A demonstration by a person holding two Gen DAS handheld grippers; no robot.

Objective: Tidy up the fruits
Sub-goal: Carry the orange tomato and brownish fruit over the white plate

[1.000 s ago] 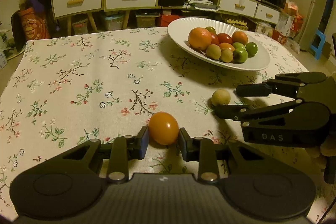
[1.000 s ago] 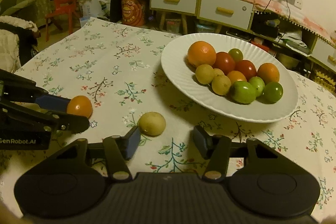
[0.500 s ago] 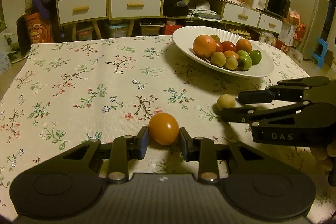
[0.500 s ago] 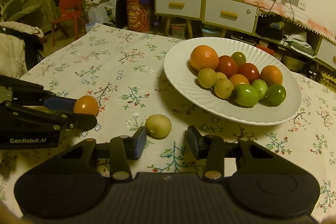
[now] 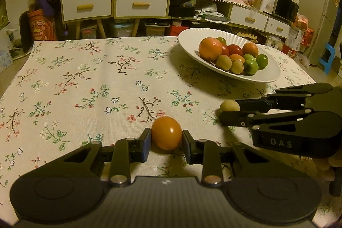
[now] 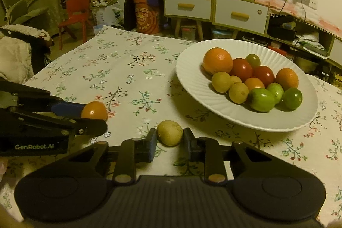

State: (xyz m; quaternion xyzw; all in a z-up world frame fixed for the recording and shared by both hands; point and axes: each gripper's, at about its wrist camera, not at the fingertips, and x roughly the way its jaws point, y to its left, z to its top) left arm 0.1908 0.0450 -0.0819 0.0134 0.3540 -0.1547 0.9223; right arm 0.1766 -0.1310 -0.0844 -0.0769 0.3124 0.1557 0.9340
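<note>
My left gripper point(image 5: 166, 140) is shut on a small orange fruit point(image 5: 166, 133) just above the flowered tablecloth; it also shows in the right wrist view point(image 6: 94, 110). My right gripper point(image 6: 170, 138) has its pads against a yellow-brown fruit point(image 6: 170, 132) on the cloth; this fruit also shows in the left wrist view point(image 5: 229, 106) between the right gripper's fingers point(image 5: 252, 103). A white plate point(image 6: 192, 80) at the right back holds several orange, red, yellow and green fruits; it also shows in the left wrist view point(image 5: 188, 44).
The tablecloth point(image 5: 85, 82) covers the whole table. Behind the table stand drawer cabinets point(image 5: 113, 3), a red chair point(image 6: 74, 12) and room clutter.
My right gripper has moved forward and closed around the yellow-brown fruit. My left gripper still holds the orange fruit and has lifted slightly.
</note>
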